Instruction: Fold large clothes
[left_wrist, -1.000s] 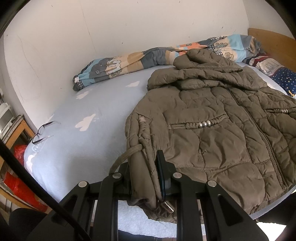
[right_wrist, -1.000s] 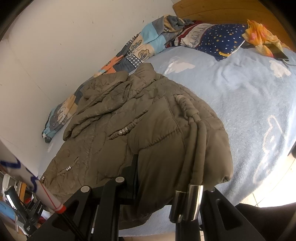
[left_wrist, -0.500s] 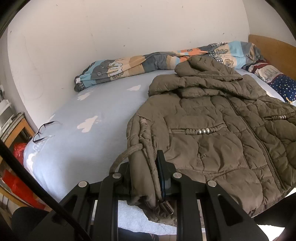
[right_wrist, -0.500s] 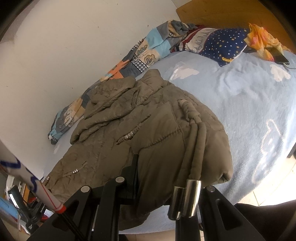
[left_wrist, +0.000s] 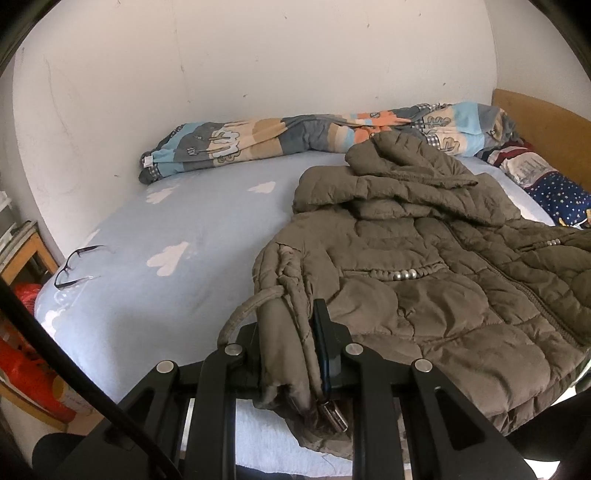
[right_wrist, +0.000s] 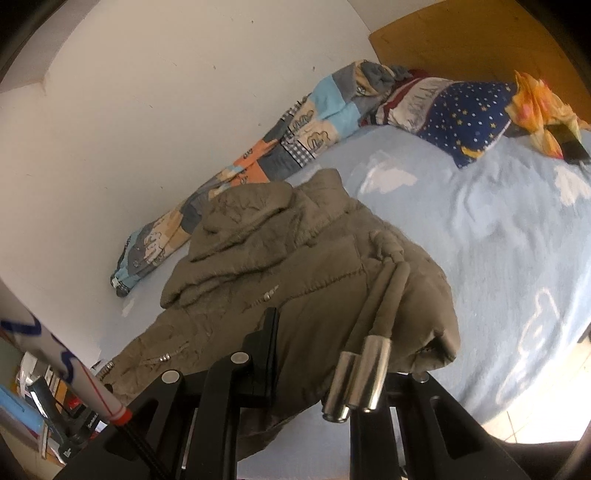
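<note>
An olive quilted hooded jacket (left_wrist: 424, 280) lies front up on the light blue bed sheet (left_wrist: 177, 229), hood toward the wall. My left gripper (left_wrist: 291, 343) is shut on the jacket's bottom left hem corner, where a drawstring loops out. In the right wrist view my right gripper (right_wrist: 314, 358) is shut on the other hem corner of the jacket (right_wrist: 288, 266); two drawstrings with metal tips (right_wrist: 362, 380) drape over it and hide its right finger. Both corners are lifted off the sheet.
A rolled patchwork blanket (left_wrist: 303, 136) lies along the white wall. A starry pillow (right_wrist: 465, 110), an orange cloth (right_wrist: 535, 107) and a dark phone (right_wrist: 570, 146) sit by the wooden headboard. Eyeglasses (left_wrist: 77, 266) rest at the sheet's left edge. Cluttered shelves stand left of the bed.
Both grippers have risen with the hem corners still clamped, lifting the jacket's bottom edge. The rest of the jacket has stayed on the bed.
</note>
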